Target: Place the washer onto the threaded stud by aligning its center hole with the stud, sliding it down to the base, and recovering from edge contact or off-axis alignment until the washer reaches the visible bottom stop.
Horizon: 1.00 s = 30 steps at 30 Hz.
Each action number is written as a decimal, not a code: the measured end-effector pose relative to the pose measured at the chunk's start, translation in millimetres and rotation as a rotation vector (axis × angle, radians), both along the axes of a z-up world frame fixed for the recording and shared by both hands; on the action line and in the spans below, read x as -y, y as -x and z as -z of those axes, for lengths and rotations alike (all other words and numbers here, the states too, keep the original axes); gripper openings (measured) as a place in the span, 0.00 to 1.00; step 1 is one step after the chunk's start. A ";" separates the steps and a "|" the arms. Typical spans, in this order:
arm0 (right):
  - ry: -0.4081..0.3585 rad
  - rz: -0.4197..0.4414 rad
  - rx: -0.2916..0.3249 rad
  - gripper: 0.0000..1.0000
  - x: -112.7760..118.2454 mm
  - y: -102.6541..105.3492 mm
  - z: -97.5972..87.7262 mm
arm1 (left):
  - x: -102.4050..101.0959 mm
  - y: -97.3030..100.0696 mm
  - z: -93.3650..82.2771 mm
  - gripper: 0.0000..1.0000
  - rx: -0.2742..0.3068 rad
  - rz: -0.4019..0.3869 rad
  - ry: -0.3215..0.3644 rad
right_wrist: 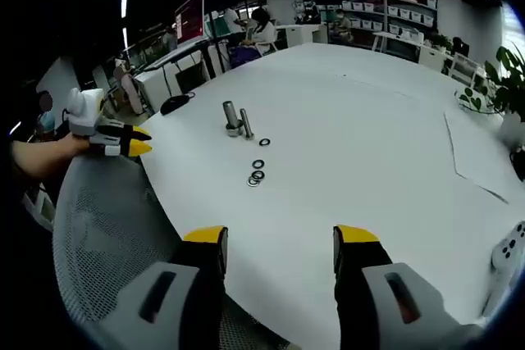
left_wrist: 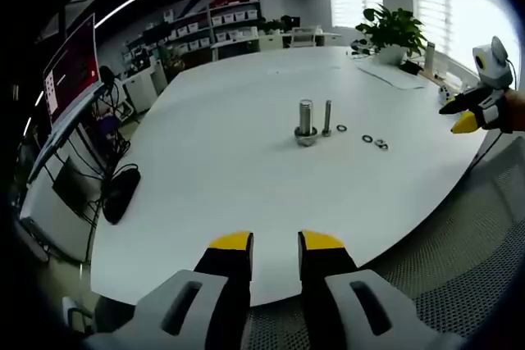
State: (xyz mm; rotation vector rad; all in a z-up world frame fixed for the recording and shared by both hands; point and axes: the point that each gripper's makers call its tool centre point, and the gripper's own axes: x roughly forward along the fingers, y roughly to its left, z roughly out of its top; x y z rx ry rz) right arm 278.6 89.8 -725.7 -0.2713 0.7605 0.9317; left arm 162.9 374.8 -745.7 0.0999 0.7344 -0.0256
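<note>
The table (left_wrist: 246, 161) is plain white, with silvery studs (left_wrist: 306, 123) at its centre. At twelve o'clock, a green plant (left_wrist: 392, 26); both grippers (left_wrist: 275, 253) carry yellow tips on black-and-grey jaws.

No text, label or number is legible anywhere in either view.

A leafy green potted plant (left_wrist: 392, 29) stands at the far edge of the round white tabletop (left_wrist: 246, 161), flat white paper (left_wrist: 392, 74) just beside it. A black bag (left_wrist: 120, 192) hangs off the left edge.
</note>
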 end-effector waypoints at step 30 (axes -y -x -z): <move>0.096 -0.382 -0.151 0.42 -78.3 -25.1 20.7 | -2.6 -0.2 1.5 0.09 -0.006 0.002 -0.016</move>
